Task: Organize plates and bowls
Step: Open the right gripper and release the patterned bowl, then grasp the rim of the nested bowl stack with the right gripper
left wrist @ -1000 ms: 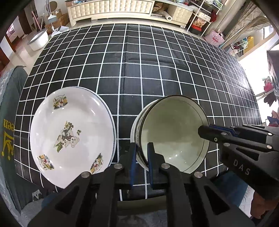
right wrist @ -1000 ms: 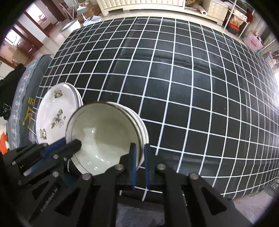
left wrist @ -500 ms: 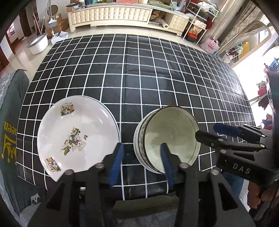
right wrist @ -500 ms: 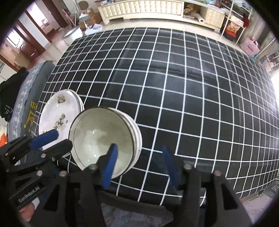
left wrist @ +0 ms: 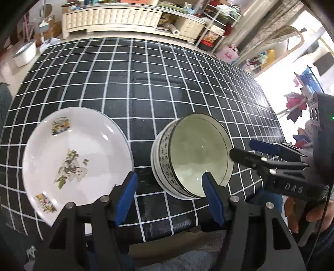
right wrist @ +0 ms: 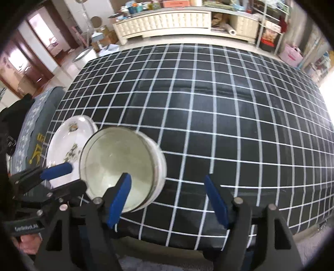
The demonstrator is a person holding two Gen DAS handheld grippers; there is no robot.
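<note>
A stack of white bowls [left wrist: 198, 158] with a dark rim line and a patterned outside stands on the black grid tablecloth [left wrist: 146, 93], near its front edge. Left of it lies a stack of white plates [left wrist: 75, 158] with cartoon prints. My left gripper [left wrist: 169, 177] hovers in front of the bowls' near left side. Its jaws are opening and the pads touch nothing. My right gripper [right wrist: 167, 178] is at the bowls' [right wrist: 119, 166] near right side, jaws opening, with only tablecloth [right wrist: 229, 125] between them. Each gripper also shows in the other view: the right gripper [left wrist: 243, 148] and the left gripper [right wrist: 75, 176].
A person's hand [left wrist: 300, 212] holds the right gripper's handle. Beyond the far table edge stand a cream cabinet [left wrist: 112, 18], cluttered shelves [left wrist: 217, 27] and a white basin [left wrist: 24, 54] on the floor. A dark patterned cloth [right wrist: 35, 129] lies off the table's left side.
Both grippers were shut on the top bowl's rim. They have let go, spread their jaws and drawn back toward the near edge. The bowl rests on the stack.
</note>
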